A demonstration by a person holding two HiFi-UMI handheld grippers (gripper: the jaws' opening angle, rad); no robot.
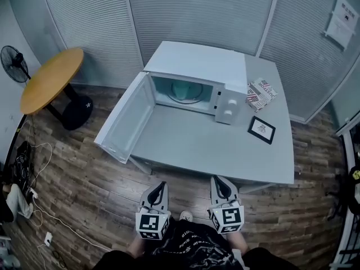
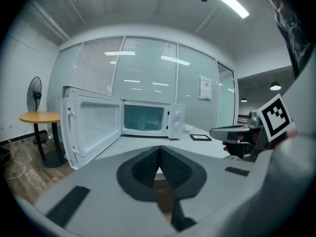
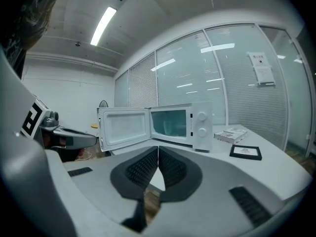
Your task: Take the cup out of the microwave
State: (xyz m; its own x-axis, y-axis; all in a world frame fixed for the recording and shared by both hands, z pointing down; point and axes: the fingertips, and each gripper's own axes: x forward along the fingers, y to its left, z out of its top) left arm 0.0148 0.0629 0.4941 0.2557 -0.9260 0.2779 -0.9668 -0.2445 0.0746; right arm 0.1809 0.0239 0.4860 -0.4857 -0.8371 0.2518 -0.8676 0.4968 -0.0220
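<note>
A: Head view first: where's the cup (image 1: 183,91)?
B: Inside the microwave (image 1: 197,61), whose door (image 1: 125,121) stands wide open, toward the tabletop (image 1: 197,151)'s far edge.
A: And each hand-held gripper?
B: The left hand-held gripper (image 1: 161,185) and right hand-held gripper (image 1: 217,181) are both closed and empty, short of the near edge.

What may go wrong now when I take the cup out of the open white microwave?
1. The left gripper and right gripper are both shut; reaching in like this would likely push the pale cup instead of gripping it.
2. The open white door juts past the edge of the grey table; the left gripper may bump it.
</note>
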